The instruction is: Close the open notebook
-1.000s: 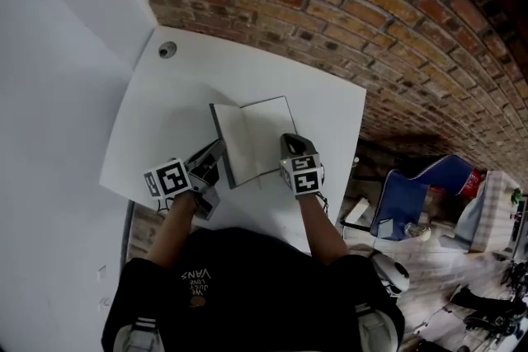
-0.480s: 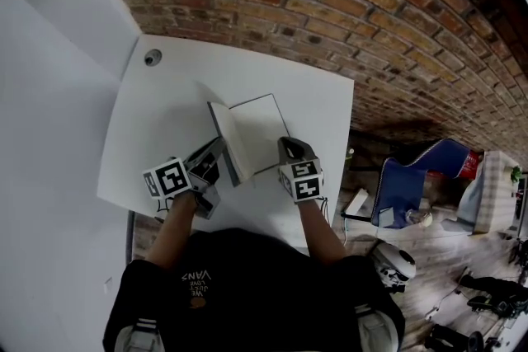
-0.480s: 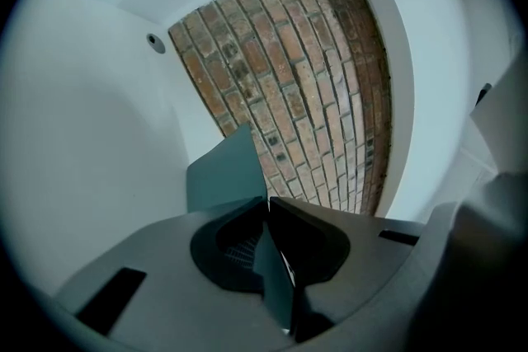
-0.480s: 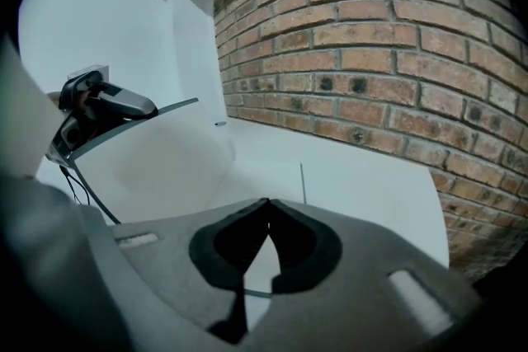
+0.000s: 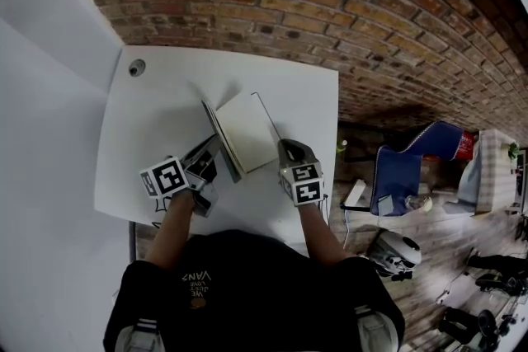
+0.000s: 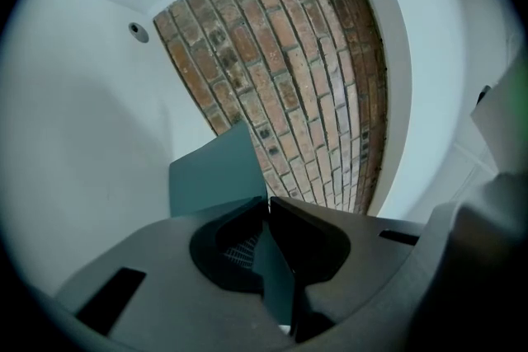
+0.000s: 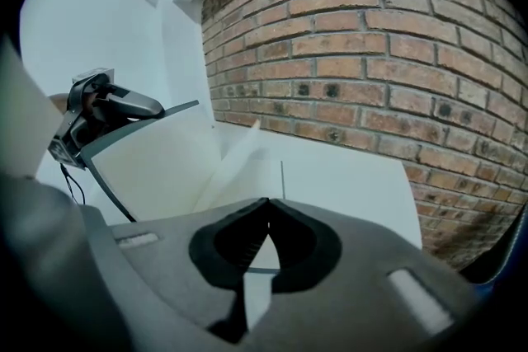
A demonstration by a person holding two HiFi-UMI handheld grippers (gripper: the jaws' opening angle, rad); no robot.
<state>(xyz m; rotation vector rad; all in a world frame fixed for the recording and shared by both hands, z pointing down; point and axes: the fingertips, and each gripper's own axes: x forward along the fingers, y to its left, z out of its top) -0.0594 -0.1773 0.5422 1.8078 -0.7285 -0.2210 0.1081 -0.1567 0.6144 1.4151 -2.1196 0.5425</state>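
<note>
Left tongs (image 5: 217, 151) above the worktop's (image 5: 148, 119) near-left part, pressed together on the dark cover (image 6: 216, 173), which stands tilted up off the worktop; judged: raised so it can swing over the pages. Notebook (image 5: 243, 132) sits mid-worktop, nearer its front edge, half-folded, not yet shut. Right tongs (image 5: 286, 146) above the near-right part of the worktop, pinching a white leaf (image 7: 257, 297) at its edge, probably to steady or lift that half toward the cover. Next step judged: bring the two halves together

Dark-covered notebook (image 5: 247, 132), white pages, partly closed in a V on white table (image 5: 157, 119).
</note>
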